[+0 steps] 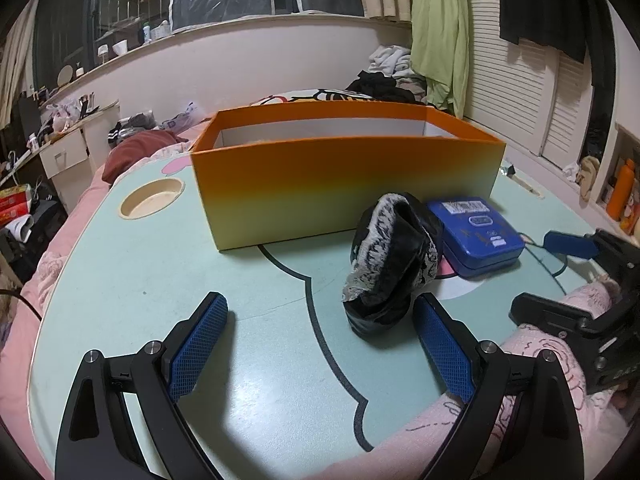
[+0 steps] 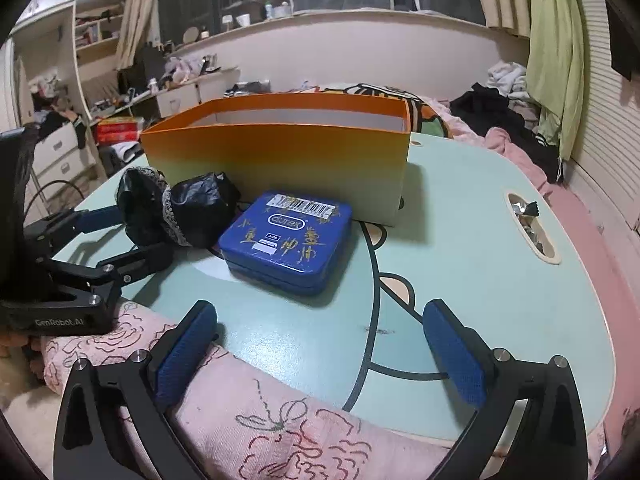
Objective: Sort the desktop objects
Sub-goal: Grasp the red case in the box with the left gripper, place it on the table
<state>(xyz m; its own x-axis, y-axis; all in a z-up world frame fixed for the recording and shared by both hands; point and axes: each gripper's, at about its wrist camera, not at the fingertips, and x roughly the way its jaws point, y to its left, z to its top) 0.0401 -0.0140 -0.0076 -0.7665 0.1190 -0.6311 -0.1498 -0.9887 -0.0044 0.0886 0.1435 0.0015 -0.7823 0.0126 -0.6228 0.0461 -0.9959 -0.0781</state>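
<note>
Currently both tools are standing spread wide and gripping nothing. The left tool [image 1: 320, 344] is hovering low over the counter [image 1: 240, 380], its right pad just beside the black lace-trimmed bundle [image 1: 394, 264], which is leaning near the blue tin [image 2: 288, 240]; that approach is probably lining up a pinch on the soft fabric. The right tool [image 2: 320, 354] is hanging at the counter's near edge, aimed at the blue tin lying flat before the orange box [image 2: 280, 160]. The box is sitting open-topped just behind both items, likely serving as the sorting destination. Whether anything is already lying inside it is hard to say, since the near wall is hiding the floor.
</note>
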